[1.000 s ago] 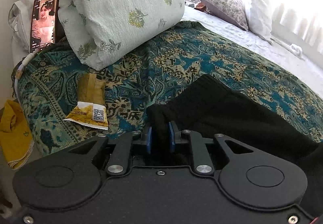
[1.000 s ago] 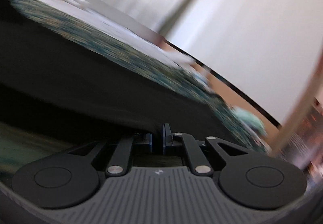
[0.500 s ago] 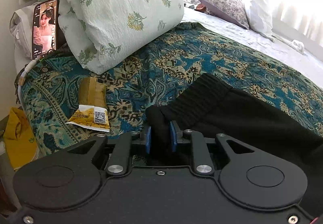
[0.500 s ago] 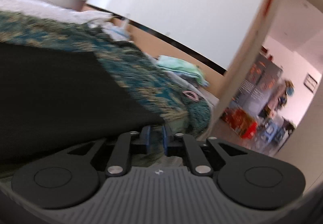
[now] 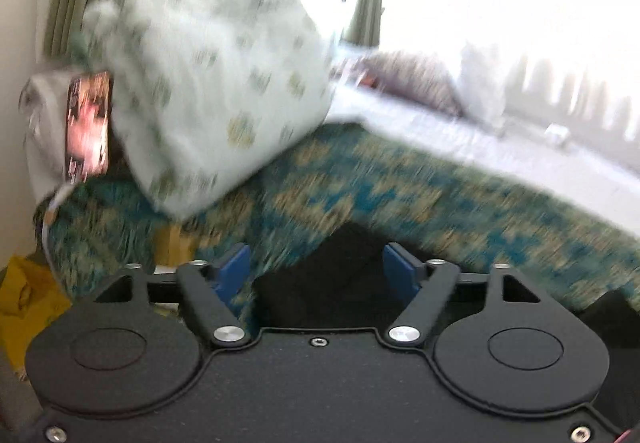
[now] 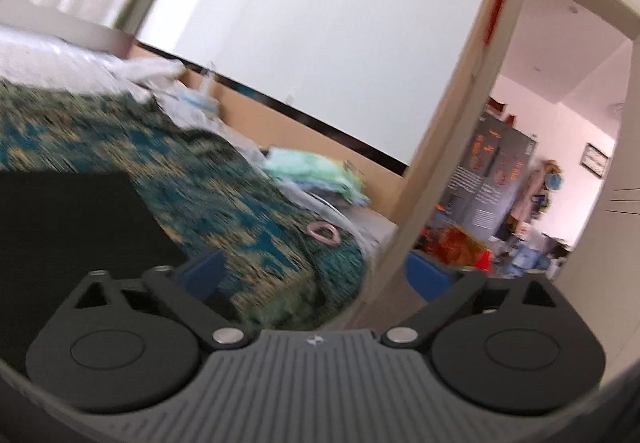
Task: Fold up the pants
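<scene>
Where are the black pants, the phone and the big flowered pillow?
black pants (image 5: 344, 275): left wrist view, dark cloth between the open pads.
phone (image 5: 89, 127): left wrist view, lit screen.
flowered pillow (image 5: 216, 95): left wrist view, its front face.

- Daylight is blowing out the window (image 5: 500, 3), glaring white.
- Motion blur is smearing the bedspread (image 5: 360, 195) and pillow (image 5: 208, 95).
- Fisheye is bending edges, corners darkening.
</scene>
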{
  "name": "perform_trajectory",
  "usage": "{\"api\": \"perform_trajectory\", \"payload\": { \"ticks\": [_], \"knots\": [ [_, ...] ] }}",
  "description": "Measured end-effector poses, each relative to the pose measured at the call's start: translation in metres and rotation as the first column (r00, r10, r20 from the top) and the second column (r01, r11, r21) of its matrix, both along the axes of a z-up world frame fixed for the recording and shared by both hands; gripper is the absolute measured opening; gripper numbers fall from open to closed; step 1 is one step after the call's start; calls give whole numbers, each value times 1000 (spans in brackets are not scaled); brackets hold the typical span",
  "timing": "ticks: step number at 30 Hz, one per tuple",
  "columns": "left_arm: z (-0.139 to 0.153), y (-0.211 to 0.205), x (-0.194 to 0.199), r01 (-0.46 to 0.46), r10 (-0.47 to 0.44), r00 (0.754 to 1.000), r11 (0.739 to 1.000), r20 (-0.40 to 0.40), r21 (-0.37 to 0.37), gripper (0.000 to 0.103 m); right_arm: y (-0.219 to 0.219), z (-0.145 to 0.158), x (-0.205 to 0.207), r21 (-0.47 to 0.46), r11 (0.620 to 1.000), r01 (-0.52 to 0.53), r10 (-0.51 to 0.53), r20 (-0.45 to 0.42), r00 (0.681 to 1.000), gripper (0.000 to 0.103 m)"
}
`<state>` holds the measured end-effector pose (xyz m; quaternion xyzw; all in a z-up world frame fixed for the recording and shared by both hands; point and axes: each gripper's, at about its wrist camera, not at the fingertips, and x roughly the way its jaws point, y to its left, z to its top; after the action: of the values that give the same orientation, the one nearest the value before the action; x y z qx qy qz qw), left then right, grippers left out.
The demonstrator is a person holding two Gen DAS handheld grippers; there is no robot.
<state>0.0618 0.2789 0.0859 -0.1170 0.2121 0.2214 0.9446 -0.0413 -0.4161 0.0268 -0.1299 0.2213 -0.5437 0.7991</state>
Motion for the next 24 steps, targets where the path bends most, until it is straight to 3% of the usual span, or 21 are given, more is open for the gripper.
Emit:
{"api": "perform_trajectory", "payload": {
  "ticks": [4,7,10,13,20,24],
  "knots": [
    [25,-45,-3,163,-170,982,983,85,81,86,18,26,2,87,989,-117,104,137,985,103],
    [24,-86,10,305,-312,947,948,77,94,86,36,41,8,174,944,-281,229,268,936,103],
    [10,-134,32,433,-435,900,900,28,59,85,66,45,24,234,863,-448,361,336,870,103],
    [-8,-184,49,525,-525,851,851,-24,20,84,104,37,45,257,775,-578,483,348,803,103],
    [-42,-289,40,663,-662,746,749,-78,-11,84,184,5,60,318,573,-756,674,342,655,103],
    [-64,-326,24,691,-685,719,723,-114,15,84,212,-13,57,344,488,-802,727,348,591,103]
  ]
}}
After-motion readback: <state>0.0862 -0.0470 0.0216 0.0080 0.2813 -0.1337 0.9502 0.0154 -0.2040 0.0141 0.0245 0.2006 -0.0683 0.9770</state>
